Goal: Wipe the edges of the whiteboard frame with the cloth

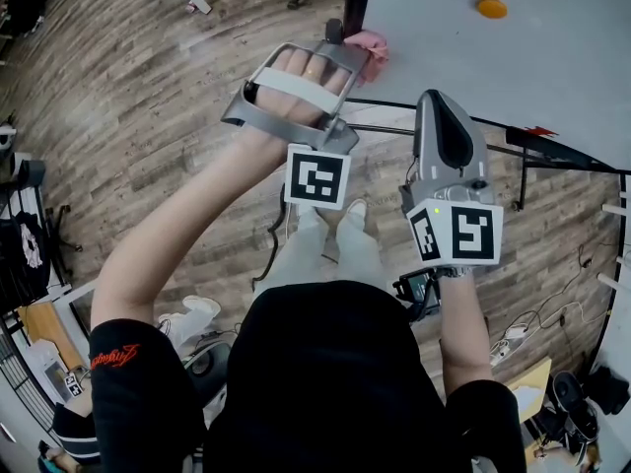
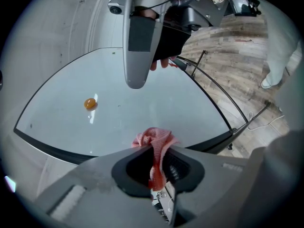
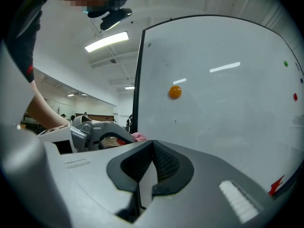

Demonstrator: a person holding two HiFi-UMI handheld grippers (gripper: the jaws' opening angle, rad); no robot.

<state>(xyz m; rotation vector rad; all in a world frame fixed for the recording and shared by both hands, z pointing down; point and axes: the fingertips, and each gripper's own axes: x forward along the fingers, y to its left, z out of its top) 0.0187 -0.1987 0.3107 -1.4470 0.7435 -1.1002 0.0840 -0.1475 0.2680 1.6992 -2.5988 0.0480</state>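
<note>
STEP: L hand-held gripper [image 2: 156, 152] clenching cloth [image 2: 153, 137], hovering at whiteboard frame [image 2: 61, 151] edge | R hand-held gripper [image 3: 151, 148] idling clenched, empty | NEXT (est.): pressing cloth on frame, sliding along.

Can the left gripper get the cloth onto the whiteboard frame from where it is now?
Probably yes: the left gripper is shut on the cloth, which sits right beside the frame, with nothing between them.

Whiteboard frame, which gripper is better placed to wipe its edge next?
Left. The left gripper is shut on the pink cloth, close to the whiteboard frame; the right gripper is shut on nothing.
</note>
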